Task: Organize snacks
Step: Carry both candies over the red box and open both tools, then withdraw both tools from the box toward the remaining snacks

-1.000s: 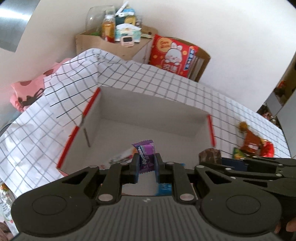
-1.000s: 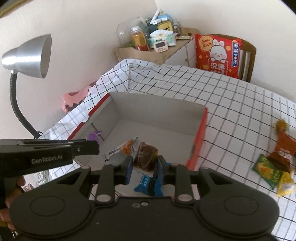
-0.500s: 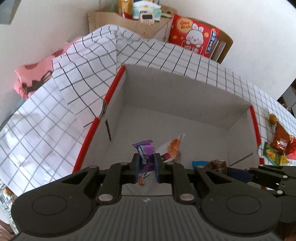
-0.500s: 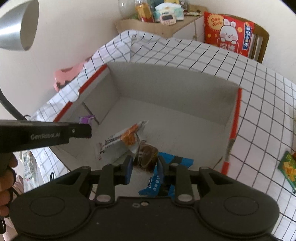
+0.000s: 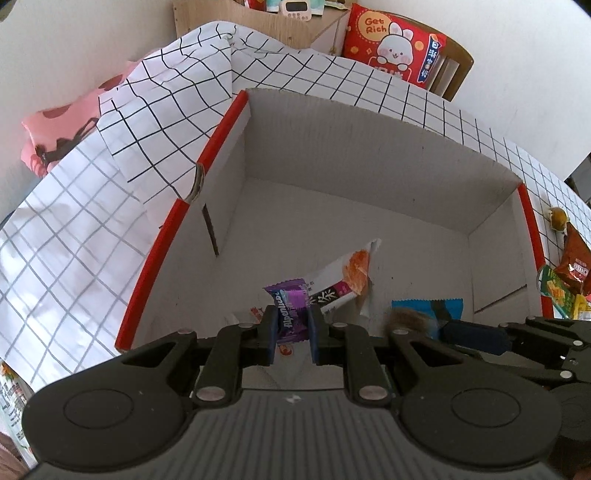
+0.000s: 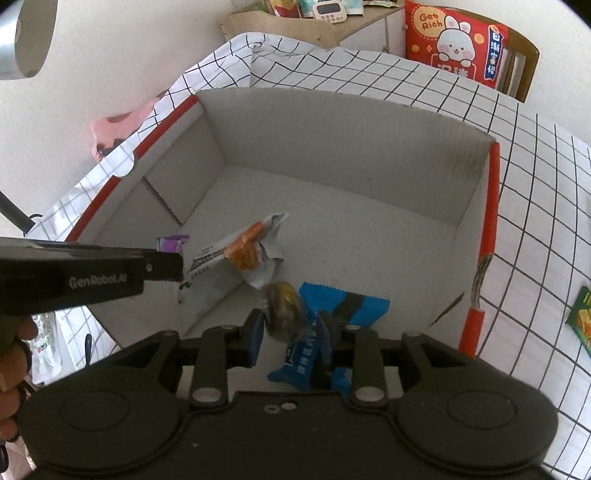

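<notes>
A white cardboard box with red rims (image 5: pixel 369 155) (image 6: pixel 332 122) stands on the checked cloth. My left gripper (image 5: pixel 291 332) hangs inside its near left part, shut on a purple Alpenliebe candy (image 5: pixel 290 314). From the right wrist view that gripper (image 6: pixel 177 264) comes in from the left with the purple candy (image 6: pixel 171 243) at its tip. My right gripper (image 6: pixel 290 334) is over the near side of the box and its jaws are opening. A blurred brown wrapped snack (image 6: pixel 282 310) (image 5: pixel 406 321) sits loose between them, clear of the right pad. On the box floor lie a white and orange packet (image 6: pixel 240 251) and a blue packet (image 6: pixel 343 306).
Loose snacks lie on the checked tablecloth right of the box: a red Oreo pack (image 5: pixel 574 266) and a green packet (image 6: pixel 580 314). A red rabbit cushion (image 5: pixel 395 55) leans on a chair behind. A wooden shelf (image 6: pixel 295 26), a lamp head (image 6: pixel 26 37) and a pink cloth (image 5: pixel 62 136) are nearby.
Both grippers have sunk lower and tilted down into the box. The right jaws have widened, and the brown snack now sits loose and blurred between them. The left keeps its candy.
</notes>
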Motion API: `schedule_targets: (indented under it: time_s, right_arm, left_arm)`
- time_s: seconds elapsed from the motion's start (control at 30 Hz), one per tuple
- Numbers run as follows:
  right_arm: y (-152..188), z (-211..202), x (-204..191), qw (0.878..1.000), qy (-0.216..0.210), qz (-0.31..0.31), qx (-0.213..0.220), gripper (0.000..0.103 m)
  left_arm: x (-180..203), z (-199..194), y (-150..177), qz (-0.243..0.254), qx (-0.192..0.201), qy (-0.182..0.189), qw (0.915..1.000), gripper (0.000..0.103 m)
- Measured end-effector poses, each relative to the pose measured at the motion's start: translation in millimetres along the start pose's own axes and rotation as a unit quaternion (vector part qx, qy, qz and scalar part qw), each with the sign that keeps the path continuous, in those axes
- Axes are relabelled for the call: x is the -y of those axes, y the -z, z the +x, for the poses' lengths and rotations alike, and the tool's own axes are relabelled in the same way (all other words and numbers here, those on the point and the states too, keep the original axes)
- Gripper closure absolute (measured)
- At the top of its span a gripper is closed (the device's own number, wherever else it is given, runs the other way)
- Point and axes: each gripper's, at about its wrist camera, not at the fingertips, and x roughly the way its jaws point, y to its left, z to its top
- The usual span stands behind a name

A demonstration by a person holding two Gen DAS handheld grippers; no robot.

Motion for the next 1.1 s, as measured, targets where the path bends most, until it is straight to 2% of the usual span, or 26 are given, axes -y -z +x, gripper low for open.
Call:
schedule_targets:
  time_s: [0.13, 0.23, 0.47, 0.5, 0.57, 0.6, 0.8, 0.93, 1.1]
  right_arm:
    - [0.2, -5.2, 1.5, 1.000, -0.004, 0.005, 0.005, 0.069]
    - [1.5, -11.7, 2.9, 1.000, -0.010, 0.008, 0.010, 0.068]
    - [4.1, -34.1, 3.2, 0.999, -0.021, 0.012, 0.032, 0.063]
    - [4.3, -38.4, 3.5, 0.999, -0.022, 0.013, 0.036, 0.062]
    - [4.4, -47.2, 3.4, 0.999, -0.025, 0.015, 0.045, 0.061]
    - [4.7, -52.1, 3.2, 0.998, -0.025, 0.015, 0.050, 0.060]
    - [8.6, -77.1, 6.5, 0.996, -0.032, 0.018, 0.077, 0.056]
    - [14.1, -94.8, 11.5, 0.995, -0.032, 0.022, 0.095, 0.048]
    - [25.4, -119.3, 24.6, 0.992, -0.034, 0.037, 0.116, 0.041]
  left_arm:
    - [-0.2, -4.0, 2.2, -0.001, 0.007, 0.004, 1.0000, 0.084]
    - [-0.6, -9.6, 4.3, -0.004, 0.014, 0.011, 0.9998, 0.075]
    - [1.1, -27.0, 10.2, -0.012, 0.032, 0.024, 0.9991, 0.071]
    - [1.6, -29.9, 10.8, -0.012, 0.035, 0.025, 0.9990, 0.069]
    - [3.4, -38.1, 13.2, -0.012, 0.046, 0.028, 0.9985, 0.055]
    - [4.5, -42.4, 14.2, -0.012, 0.052, 0.030, 0.9981, 0.053]
    - [15.3, -66.2, 18.4, -0.003, 0.078, 0.039, 0.9962, 0.053]
    - [23.9, -82.5, 21.8, 0.009, 0.100, 0.039, 0.9942, 0.052]
    - [41.2, -102.2, 28.8, 0.030, 0.128, 0.050, 0.9900, 0.046]
